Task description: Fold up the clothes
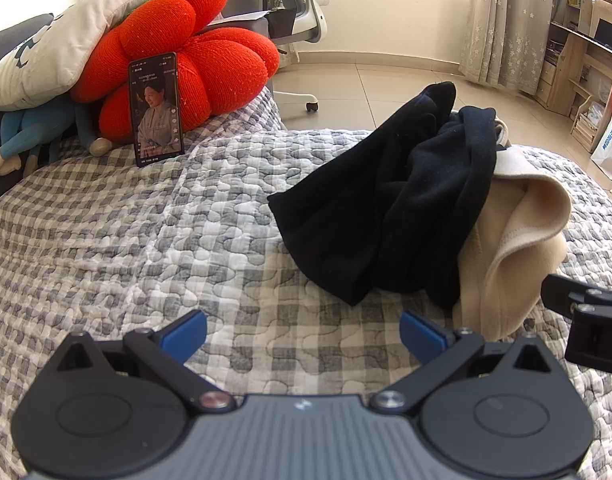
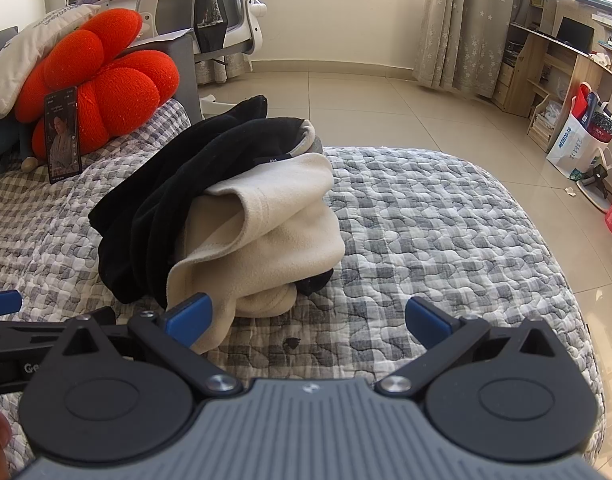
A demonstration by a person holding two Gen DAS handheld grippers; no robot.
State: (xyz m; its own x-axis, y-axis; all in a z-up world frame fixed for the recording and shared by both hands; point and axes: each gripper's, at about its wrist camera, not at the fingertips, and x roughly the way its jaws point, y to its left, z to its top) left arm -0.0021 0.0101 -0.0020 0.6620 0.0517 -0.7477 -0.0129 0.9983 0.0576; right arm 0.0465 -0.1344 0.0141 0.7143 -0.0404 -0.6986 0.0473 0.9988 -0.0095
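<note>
A crumpled pile of clothes lies on the checked quilt (image 1: pixel 146 220): a black garment (image 1: pixel 406 200) draped over a cream fleece garment (image 1: pixel 518 248). In the right wrist view the black garment (image 2: pixel 178 188) sits left of and over the cream one (image 2: pixel 274 224). My left gripper (image 1: pixel 302 336) is open and empty, low over the quilt, just short and left of the pile. My right gripper (image 2: pixel 308 326) is open and empty, its left fingertip (image 2: pixel 188 318) close to the cream garment's near edge. The right gripper's body shows at the left view's right edge (image 1: pixel 586 320).
A red flower cushion (image 1: pixel 178 64), a white pillow (image 1: pixel 54 44) and a propped phone (image 1: pixel 157 108) stand at the bed's far left. An office chair (image 2: pixel 210 4), tiled floor (image 2: pixel 386 104), curtain, wooden shelves (image 2: pixel 558 64) and bags (image 2: pixel 582 140) lie beyond the bed.
</note>
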